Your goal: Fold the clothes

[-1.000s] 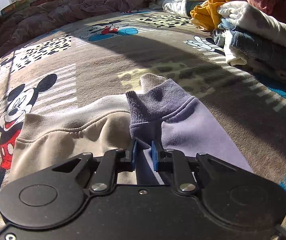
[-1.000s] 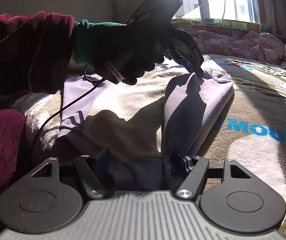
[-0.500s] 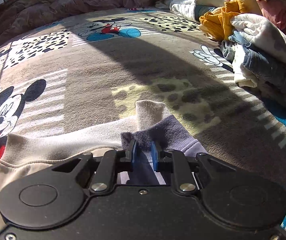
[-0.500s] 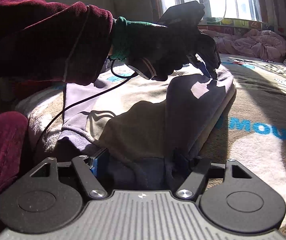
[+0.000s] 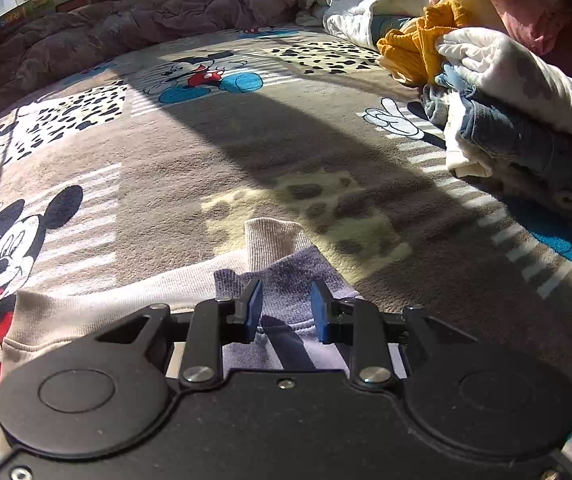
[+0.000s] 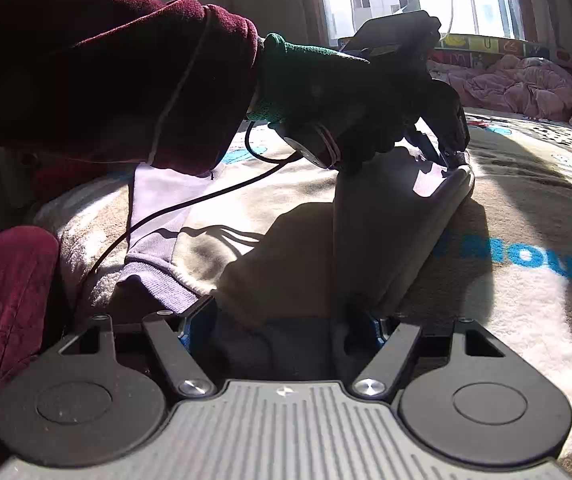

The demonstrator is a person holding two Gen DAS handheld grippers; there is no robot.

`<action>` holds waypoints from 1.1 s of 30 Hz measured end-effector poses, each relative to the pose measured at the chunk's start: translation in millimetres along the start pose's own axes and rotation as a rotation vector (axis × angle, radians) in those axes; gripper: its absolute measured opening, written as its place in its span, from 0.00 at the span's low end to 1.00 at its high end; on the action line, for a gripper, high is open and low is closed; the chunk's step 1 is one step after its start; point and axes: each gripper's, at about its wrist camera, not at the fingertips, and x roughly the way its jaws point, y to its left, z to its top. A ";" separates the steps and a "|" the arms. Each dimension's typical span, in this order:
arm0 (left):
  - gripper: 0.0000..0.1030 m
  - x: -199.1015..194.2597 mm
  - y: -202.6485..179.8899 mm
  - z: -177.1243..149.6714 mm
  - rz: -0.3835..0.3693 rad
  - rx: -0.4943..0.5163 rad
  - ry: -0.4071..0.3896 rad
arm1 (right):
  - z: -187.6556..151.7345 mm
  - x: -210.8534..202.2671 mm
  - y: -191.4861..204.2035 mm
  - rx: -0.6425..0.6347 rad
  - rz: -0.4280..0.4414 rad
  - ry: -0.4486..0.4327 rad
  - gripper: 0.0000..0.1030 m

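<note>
Lying flat on the cartoon-print blanket [image 5: 214,152], the beige and lilac sweatshirt [image 6: 254,216] has one lilac sleeve [image 6: 390,224] folded over its body. From the left wrist view only the ribbed purple cuff [image 5: 286,276] and a beige hem are seen, because the black body of the left gripper [image 5: 286,312] covers the rest of the garment. Its jaws have just been opening; the blue pads stand apart on each side of the cuff and do not press it, so the cloth is released. In the right wrist view the right gripper [image 6: 282,328] is spread wide around the dark bottom edge of the sweatshirt, but this part is in deep shadow and I cannot tell if the pads press the cloth. A gloved hand [image 6: 326,108] and a dark red sleeve [image 6: 106,72] hide the far side of the garment. The pile of clothes [image 5: 498,92] is cut off at the right edge.
</note>
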 end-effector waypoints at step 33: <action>0.47 -255.2 240.6 -270.4 0.088 -1.158 -0.171 | -2.5 -75.8 -32.7 0.466 -0.120 -0.130 0.72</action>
